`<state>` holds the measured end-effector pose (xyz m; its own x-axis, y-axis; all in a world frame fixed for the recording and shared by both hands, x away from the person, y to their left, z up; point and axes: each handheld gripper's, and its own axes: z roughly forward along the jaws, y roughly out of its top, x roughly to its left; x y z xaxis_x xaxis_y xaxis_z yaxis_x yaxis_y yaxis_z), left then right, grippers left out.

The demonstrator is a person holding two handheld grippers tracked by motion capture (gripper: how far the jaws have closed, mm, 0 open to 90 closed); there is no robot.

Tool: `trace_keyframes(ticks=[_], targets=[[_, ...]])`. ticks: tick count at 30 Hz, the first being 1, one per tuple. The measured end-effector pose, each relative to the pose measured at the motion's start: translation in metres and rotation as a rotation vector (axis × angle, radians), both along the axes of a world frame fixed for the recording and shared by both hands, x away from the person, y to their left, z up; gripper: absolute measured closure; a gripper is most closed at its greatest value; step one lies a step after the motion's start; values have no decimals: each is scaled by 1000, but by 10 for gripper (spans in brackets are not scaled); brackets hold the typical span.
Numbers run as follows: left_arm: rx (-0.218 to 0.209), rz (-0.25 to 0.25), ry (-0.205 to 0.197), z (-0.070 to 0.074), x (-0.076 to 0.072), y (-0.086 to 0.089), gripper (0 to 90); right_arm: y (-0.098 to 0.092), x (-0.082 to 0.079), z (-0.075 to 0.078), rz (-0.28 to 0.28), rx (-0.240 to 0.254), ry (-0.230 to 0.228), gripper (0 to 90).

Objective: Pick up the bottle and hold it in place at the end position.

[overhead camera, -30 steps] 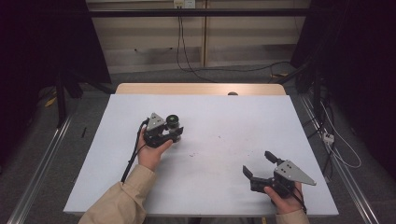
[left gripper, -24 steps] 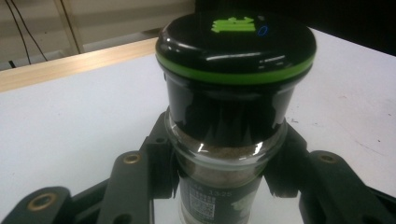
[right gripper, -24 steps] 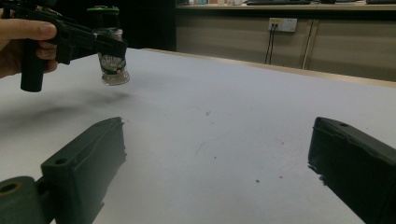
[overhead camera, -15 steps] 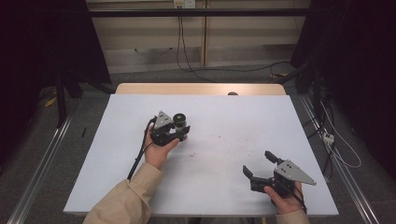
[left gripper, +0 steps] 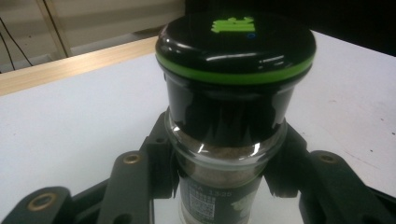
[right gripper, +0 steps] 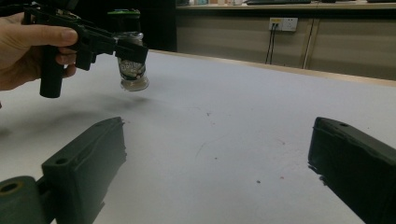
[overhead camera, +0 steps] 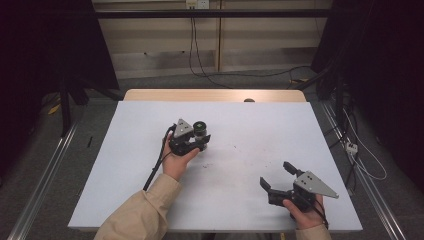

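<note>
Two hand-held grippers: the left hand-held gripper [overhead camera: 199,140] clamps a spice jar [left gripper: 232,116] above the table [overhead camera: 250,125]; the right hand-held gripper [overhead camera: 278,175] gapes empty.

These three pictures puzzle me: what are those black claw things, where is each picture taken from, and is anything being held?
A person holds a hand-operated gripper in each hand. One picture looks down on the white table from above; the other two come from cameras riding on the grippers. The left gripper is shut on a small glass jar with a black lid and green ring, lifted clear of the table in the right gripper view. The right gripper, near the table's front edge, is open and holds nothing.
</note>
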<state>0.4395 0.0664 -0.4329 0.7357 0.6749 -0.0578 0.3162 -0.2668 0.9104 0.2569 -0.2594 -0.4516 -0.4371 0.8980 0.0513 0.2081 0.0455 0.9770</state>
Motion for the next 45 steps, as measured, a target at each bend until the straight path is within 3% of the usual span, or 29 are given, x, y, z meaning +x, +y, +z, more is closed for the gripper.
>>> trace_keyframes(ticks=[45], targets=[[7, -28, -10, -16, 6, -37, 532, 1, 3, -1, 8, 16, 10, 36]])
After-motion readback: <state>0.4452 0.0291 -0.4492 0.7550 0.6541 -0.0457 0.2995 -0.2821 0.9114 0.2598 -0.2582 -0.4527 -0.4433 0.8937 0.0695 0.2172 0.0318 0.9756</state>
